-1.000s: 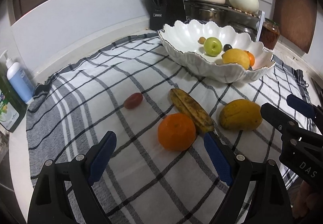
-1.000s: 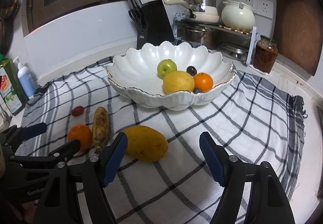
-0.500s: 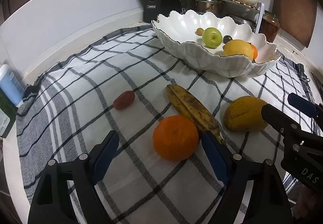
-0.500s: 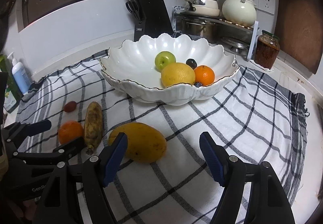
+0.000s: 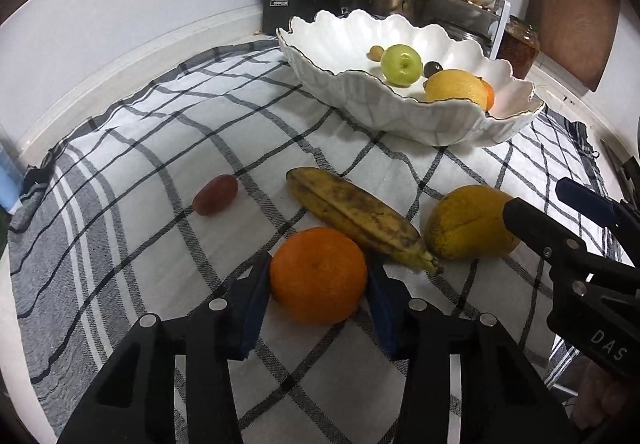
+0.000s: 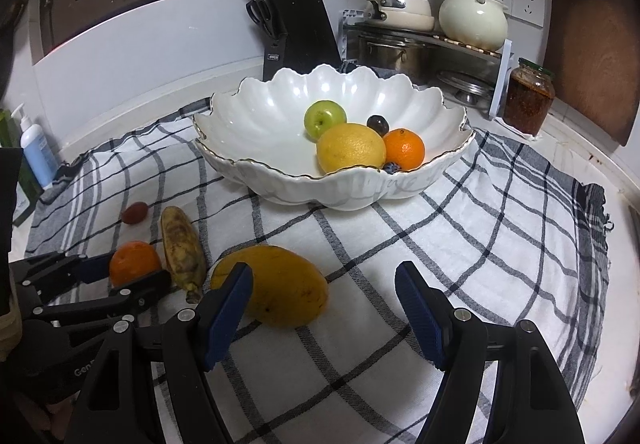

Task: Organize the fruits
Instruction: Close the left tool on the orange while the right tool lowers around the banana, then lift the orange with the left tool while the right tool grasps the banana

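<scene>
My left gripper (image 5: 318,294) has its blue pads against both sides of an orange (image 5: 318,275) that rests on the checked cloth (image 5: 140,148); it also shows in the right wrist view (image 6: 134,267). A spotted banana (image 5: 356,216), a yellow mango (image 5: 470,222) and a small red fruit (image 5: 215,194) lie beside it. My right gripper (image 6: 322,308) is open and empty, its left finger just in front of the mango (image 6: 280,292). The white scalloped bowl (image 6: 280,180) holds a green apple (image 6: 324,119), a lemon (image 6: 351,148), a small orange (image 6: 404,149) and a dark plum.
A black knife block (image 6: 298,32) stands behind the bowl. A rack with pots (image 6: 420,44) and a jar (image 6: 528,102) are at the back right. Soap bottles (image 6: 34,148) stand at the far left by the cloth's edge.
My left gripper moved forward over the orange and its jaws closed onto it. My right gripper stayed open and shifted slightly closer to the mango.
</scene>
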